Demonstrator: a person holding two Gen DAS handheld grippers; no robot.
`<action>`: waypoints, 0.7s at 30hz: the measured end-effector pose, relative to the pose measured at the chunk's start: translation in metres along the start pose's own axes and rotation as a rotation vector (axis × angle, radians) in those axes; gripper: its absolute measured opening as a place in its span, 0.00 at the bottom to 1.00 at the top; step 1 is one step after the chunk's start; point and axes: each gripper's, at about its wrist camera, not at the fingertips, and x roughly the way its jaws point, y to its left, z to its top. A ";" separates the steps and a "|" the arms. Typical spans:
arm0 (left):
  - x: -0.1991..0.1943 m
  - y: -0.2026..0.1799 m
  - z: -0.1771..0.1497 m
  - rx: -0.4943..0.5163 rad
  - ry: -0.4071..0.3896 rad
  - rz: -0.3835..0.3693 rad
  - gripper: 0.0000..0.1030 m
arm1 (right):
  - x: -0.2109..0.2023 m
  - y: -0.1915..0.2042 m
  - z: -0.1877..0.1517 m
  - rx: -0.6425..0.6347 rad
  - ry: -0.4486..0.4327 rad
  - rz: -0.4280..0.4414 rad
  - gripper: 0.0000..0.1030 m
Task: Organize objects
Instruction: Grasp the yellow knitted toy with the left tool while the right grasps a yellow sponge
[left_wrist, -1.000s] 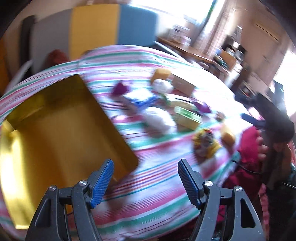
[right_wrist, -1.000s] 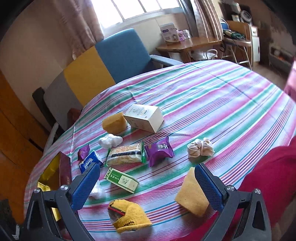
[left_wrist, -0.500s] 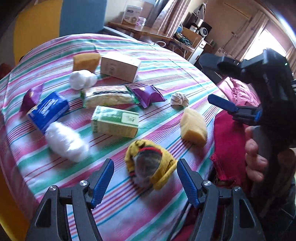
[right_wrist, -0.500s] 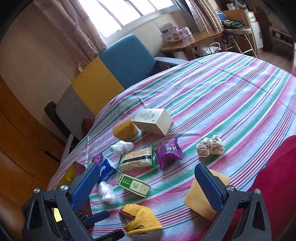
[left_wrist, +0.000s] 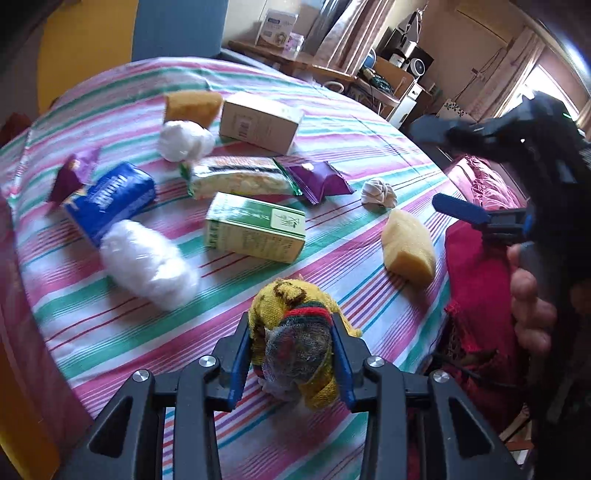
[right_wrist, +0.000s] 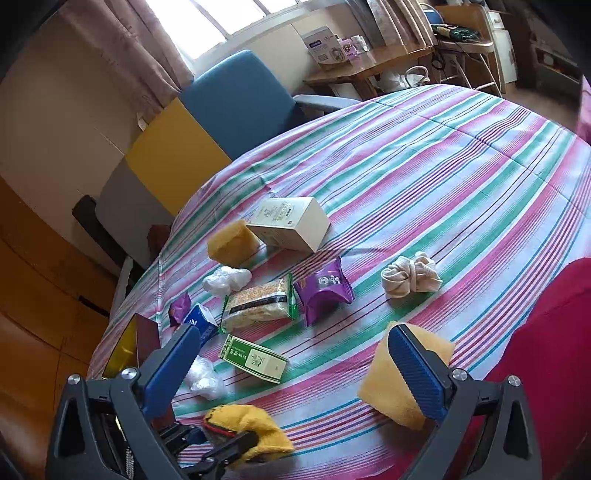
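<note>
My left gripper is shut on a rolled yellow sock with red and green bands, at the near edge of the striped table. The same sock and the left gripper's fingers show low in the right wrist view. My right gripper is open and empty, held above the near table edge, with a yellow sponge behind its right finger. It also shows at the right of the left wrist view.
On the cloth lie a green carton, a white plastic wad, a blue tissue pack, a cracker pack, a purple packet, a white knotted sock, a beige box and a gold tray at the left.
My left gripper swung from over the gold tray to the yellow sock, then closed on it. My right gripper stayed open and hovering, with its view shifting slightly.
</note>
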 end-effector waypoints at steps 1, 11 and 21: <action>-0.008 0.000 -0.003 0.008 -0.014 0.005 0.37 | 0.004 0.001 0.001 -0.004 0.029 -0.034 0.97; -0.066 0.023 -0.022 -0.028 -0.117 0.007 0.38 | 0.026 -0.002 0.017 -0.156 0.291 -0.374 0.93; -0.100 0.041 -0.035 -0.087 -0.200 0.019 0.38 | 0.075 -0.020 0.007 -0.249 0.566 -0.509 0.69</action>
